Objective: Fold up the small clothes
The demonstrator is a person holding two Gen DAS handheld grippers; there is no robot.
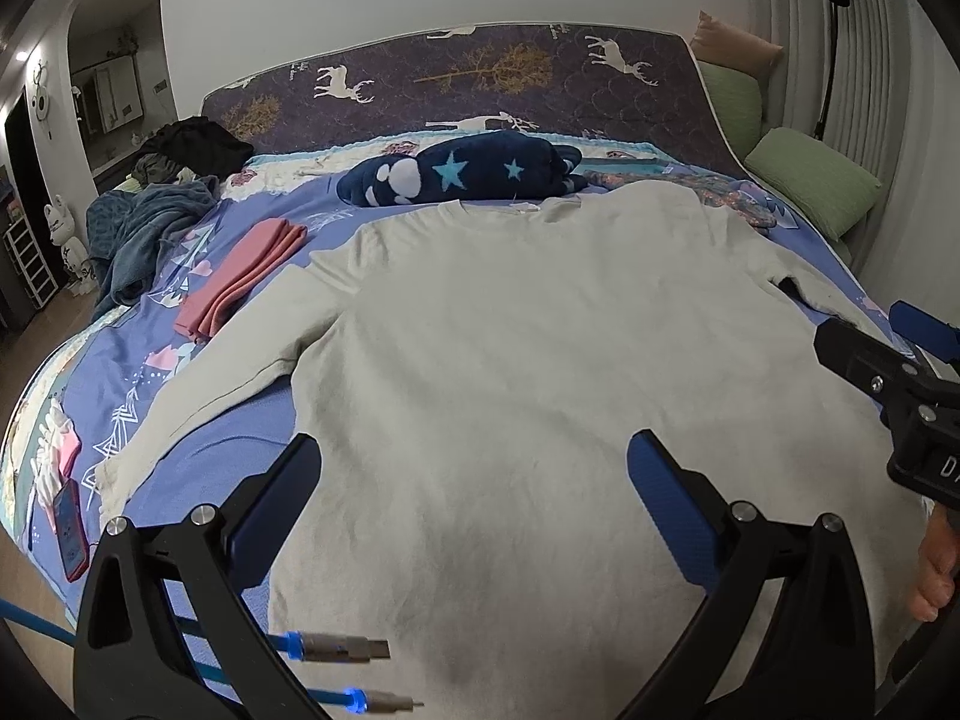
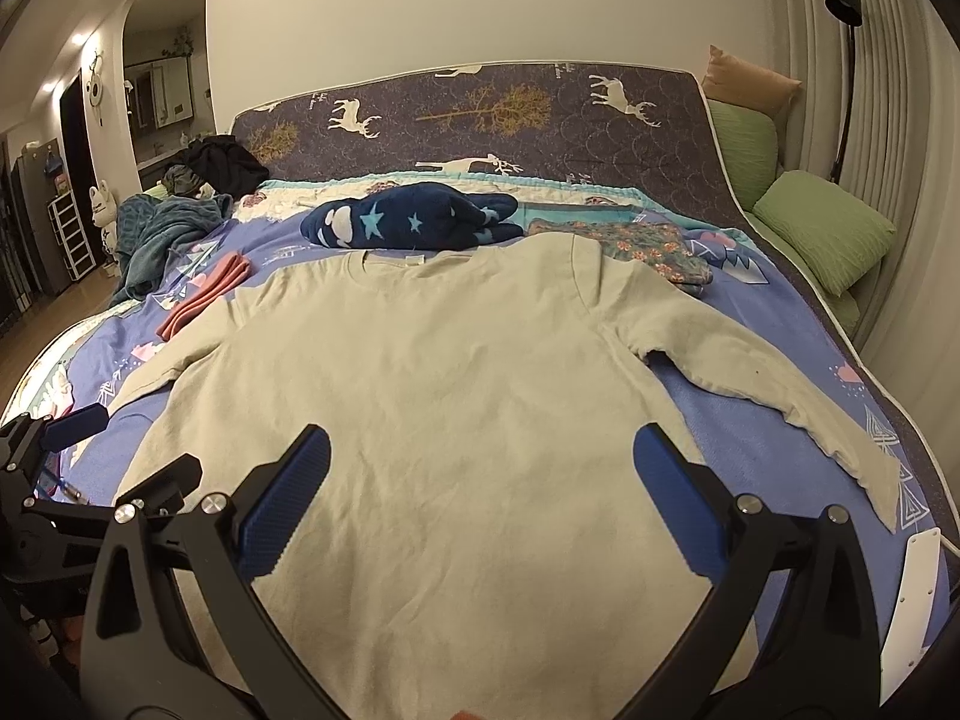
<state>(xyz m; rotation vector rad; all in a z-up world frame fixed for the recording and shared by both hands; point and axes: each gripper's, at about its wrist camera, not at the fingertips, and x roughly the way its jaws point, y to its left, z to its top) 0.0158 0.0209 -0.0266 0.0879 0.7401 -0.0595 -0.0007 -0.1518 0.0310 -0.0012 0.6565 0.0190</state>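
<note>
A cream long-sleeved shirt lies flat, spread out on the blue bedsheet, both sleeves stretched sideways; it also shows in the right wrist view. My left gripper is open and empty, hovering over the shirt's lower part. My right gripper is open and empty over the lower hem area. The right gripper shows at the right edge of the left wrist view, and the left gripper shows at the left edge of the right wrist view.
A folded pink garment lies left of the shirt. A navy star-patterned plush and a floral cloth lie beyond the collar. A teal blanket, a phone, green pillows and charging cables are around.
</note>
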